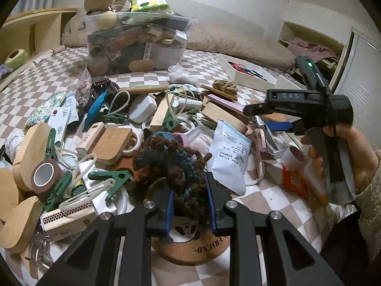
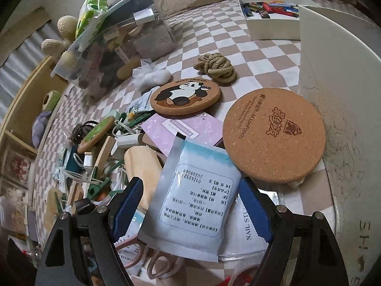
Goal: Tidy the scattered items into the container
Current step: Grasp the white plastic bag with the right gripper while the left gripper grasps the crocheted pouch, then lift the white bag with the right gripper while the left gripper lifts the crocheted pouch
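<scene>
My left gripper (image 1: 190,202) is shut on a brown and blue crocheted piece (image 1: 171,162), held just above a panda cork coaster (image 1: 190,245). My right gripper (image 2: 193,205) stands open, its blue pads on either side of a pale blue sachet (image 2: 197,190) that lies on the pile. The left wrist view shows the same right gripper (image 1: 273,116) hovering over the heap's right side, above that sachet (image 1: 228,152). The clear plastic container (image 1: 135,45) stands at the back, heaped over its rim; it is upper left in the right wrist view (image 2: 114,47).
Clutter covers the checked bedspread: wooden blocks, green clips (image 1: 112,178), a tape roll (image 1: 44,171), a rope knot (image 2: 216,68), a panda coaster (image 2: 184,96), a plain cork coaster (image 2: 273,135) and pink scissors (image 2: 157,262). A white box (image 2: 269,31) of lighters sits far right.
</scene>
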